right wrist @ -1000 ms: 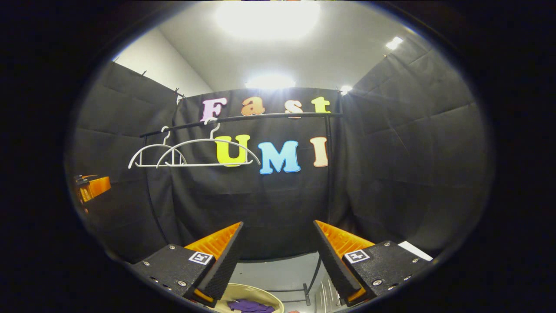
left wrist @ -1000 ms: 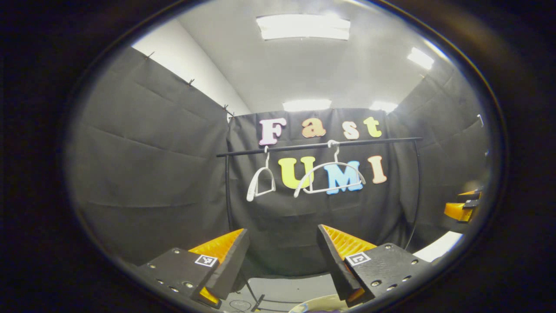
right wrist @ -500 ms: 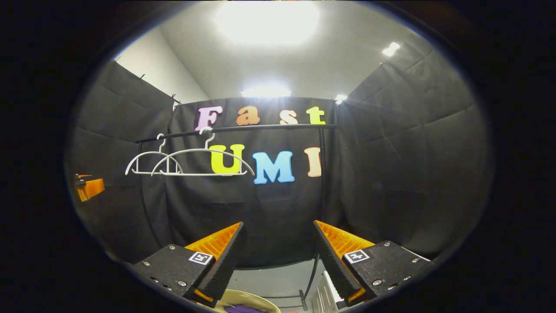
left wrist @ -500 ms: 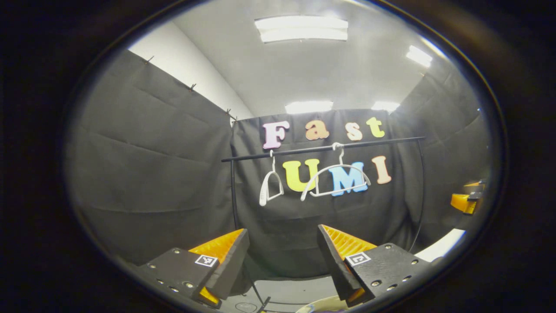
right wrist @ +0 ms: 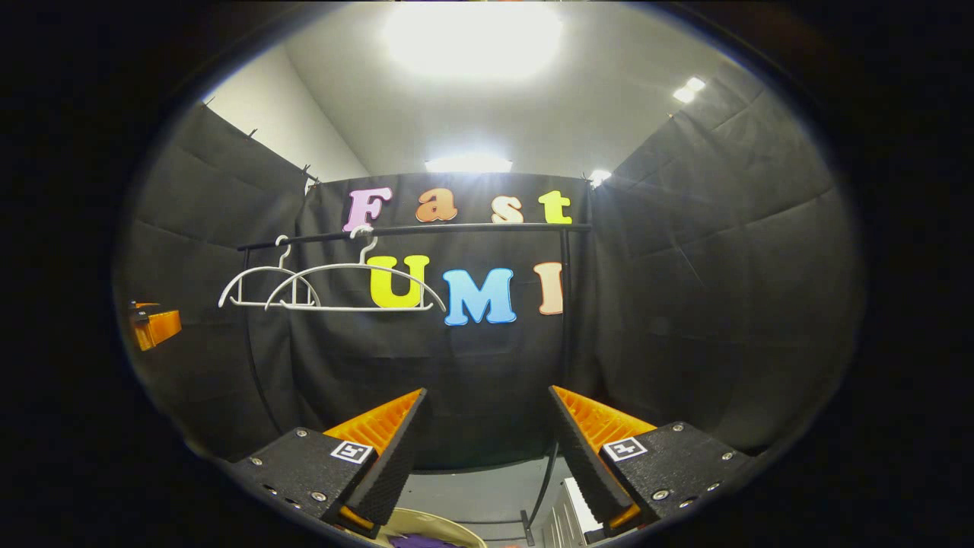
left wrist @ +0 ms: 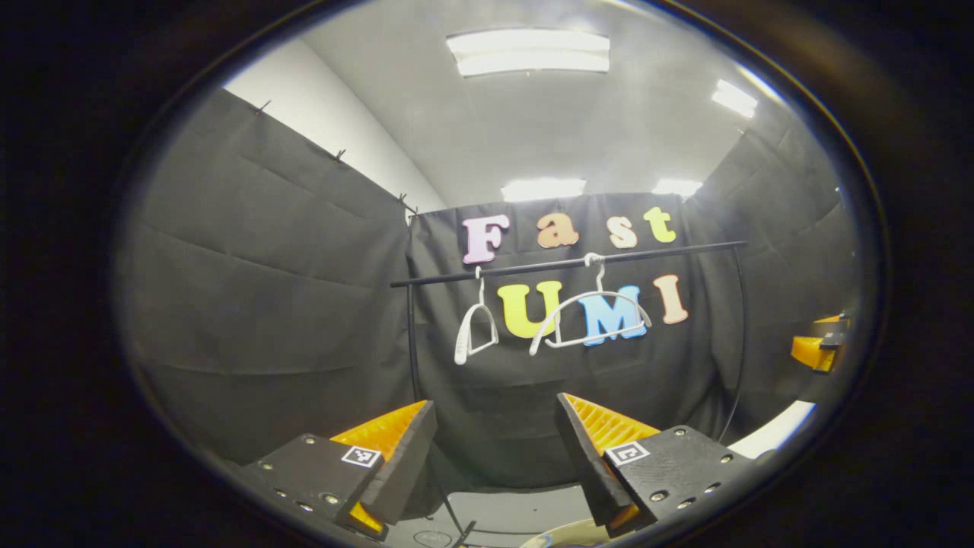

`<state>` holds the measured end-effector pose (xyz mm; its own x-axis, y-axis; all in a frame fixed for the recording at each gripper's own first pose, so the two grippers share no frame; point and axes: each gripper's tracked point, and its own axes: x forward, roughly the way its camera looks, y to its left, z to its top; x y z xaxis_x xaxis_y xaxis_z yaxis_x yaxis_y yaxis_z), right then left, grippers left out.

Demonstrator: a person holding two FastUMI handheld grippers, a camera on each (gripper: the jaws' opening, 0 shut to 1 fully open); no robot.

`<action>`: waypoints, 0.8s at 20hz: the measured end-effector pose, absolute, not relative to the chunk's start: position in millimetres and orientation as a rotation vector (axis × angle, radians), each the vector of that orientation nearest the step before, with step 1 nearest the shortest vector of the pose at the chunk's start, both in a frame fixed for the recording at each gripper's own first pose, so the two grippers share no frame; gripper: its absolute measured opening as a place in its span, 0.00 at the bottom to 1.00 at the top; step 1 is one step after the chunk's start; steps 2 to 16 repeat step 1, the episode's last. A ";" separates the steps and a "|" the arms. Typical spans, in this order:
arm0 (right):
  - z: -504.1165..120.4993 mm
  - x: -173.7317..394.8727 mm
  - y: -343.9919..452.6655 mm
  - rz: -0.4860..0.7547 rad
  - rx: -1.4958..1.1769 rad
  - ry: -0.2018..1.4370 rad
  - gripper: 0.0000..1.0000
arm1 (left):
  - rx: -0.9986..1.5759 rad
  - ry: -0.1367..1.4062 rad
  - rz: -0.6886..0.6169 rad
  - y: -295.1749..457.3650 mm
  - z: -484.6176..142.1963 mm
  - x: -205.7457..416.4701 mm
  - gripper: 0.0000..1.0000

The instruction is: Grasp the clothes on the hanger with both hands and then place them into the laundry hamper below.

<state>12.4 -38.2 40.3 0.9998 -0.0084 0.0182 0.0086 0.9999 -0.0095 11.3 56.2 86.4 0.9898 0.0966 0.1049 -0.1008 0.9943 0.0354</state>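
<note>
Overhead: two bare hangers (right wrist: 356,285), one rail (right wrist: 456,227).

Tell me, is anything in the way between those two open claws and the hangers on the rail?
Nothing visible is. Both the left gripper and the right gripper are open with only bare space ahead, up to the two white hangers on the black rail. The hangers carry no clothes; a purple garment lies in the hamper below.

2 bare white plastic hangers (left wrist: 590,320) (right wrist: 354,285) are hanging on 1 thin black metal rail (left wrist: 567,263). 1 cream round hamper (right wrist: 434,527) is sitting below, and 3 bright ceiling light panels (left wrist: 529,52) are glowing overhead in the left gripper view.
</note>
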 end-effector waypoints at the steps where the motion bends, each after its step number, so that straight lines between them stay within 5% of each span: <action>1: 41.3 12.6 -38.7 -0.009 -0.008 -0.021 0.94 | 0.046 -0.106 0.100 56.1 87.7 10.9 0.97; 16: 41.3 12.6 -38.7 -0.009 -0.008 -0.021 0.94 | 0.046 -0.106 0.100 56.1 87.7 10.9 0.97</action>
